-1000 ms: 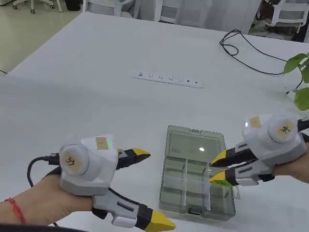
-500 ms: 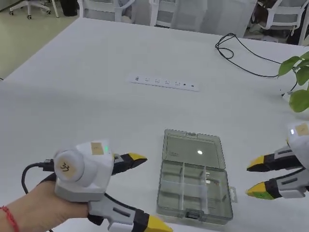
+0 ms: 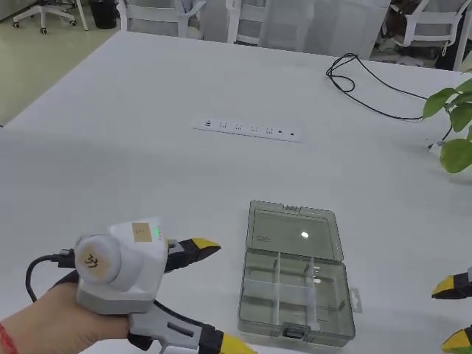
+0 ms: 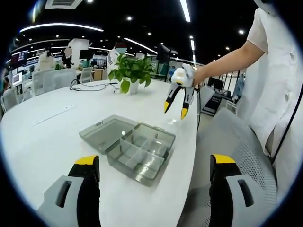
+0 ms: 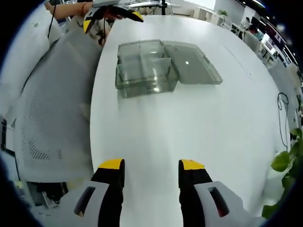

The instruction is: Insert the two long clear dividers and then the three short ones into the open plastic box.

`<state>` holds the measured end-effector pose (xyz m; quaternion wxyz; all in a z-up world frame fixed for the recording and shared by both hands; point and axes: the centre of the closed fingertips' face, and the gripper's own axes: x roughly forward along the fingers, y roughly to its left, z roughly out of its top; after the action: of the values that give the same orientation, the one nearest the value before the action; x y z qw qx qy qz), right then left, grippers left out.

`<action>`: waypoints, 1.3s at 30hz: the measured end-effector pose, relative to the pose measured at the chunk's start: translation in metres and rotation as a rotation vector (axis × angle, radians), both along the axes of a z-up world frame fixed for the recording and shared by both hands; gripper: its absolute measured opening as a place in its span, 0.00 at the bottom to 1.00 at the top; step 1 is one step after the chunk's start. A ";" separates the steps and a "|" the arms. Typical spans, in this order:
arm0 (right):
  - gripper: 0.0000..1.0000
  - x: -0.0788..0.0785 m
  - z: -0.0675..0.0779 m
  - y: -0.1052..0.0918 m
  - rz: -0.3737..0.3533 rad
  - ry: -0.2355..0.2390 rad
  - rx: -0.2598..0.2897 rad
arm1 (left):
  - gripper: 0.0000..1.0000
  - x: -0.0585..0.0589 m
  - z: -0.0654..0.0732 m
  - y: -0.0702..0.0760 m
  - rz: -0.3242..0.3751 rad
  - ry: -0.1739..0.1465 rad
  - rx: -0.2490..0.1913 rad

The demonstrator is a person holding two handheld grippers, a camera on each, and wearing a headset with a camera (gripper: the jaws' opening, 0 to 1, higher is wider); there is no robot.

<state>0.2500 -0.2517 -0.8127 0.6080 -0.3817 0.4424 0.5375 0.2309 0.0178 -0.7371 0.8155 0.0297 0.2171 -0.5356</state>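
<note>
Item 1, plastic box (image 3: pixel 254 295): lying open between my two claws, just ahead of my left claw (image 3: pixel 221 295) and well apart from my right claw (image 5: pixel 151 165), its lid (image 3: pixel 295 230) folding flat on the side facing away from me

Item 2, dividers (image 3: pixel 287 284): clear strips are already standing upright in the base, splitting it into compartments; I cannot tell their exact count through the clear plastic

Handling, as I am judging it: the strips are looking thin, light, fairly stiff and slippery, so I am planning to pinch any of them at the middle of the top edge; the box is looking light enough to slide, so a side wall is the place to steady it

Item 3, claws: both are hanging with jaws apart, gripping nothing

Item 4, table (image 3: pixel 110 147): white and smooth, carrying a power strip (image 3: pixel 247 129), a black cable (image 3: pixel 361 74) and a plant (image 3: pixel 453 125), all sitting far beyond both claws
</note>
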 end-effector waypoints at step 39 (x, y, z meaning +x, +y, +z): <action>0.33 0.000 -0.035 -0.032 0.073 -0.011 -0.151 | 0.98 0.002 -0.005 0.004 0.009 0.015 -0.001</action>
<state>0.2500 -0.2841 -0.8475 0.5599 -0.4453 0.4639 0.5225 0.2334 0.0220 -0.7421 0.8163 0.0244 0.2232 -0.5323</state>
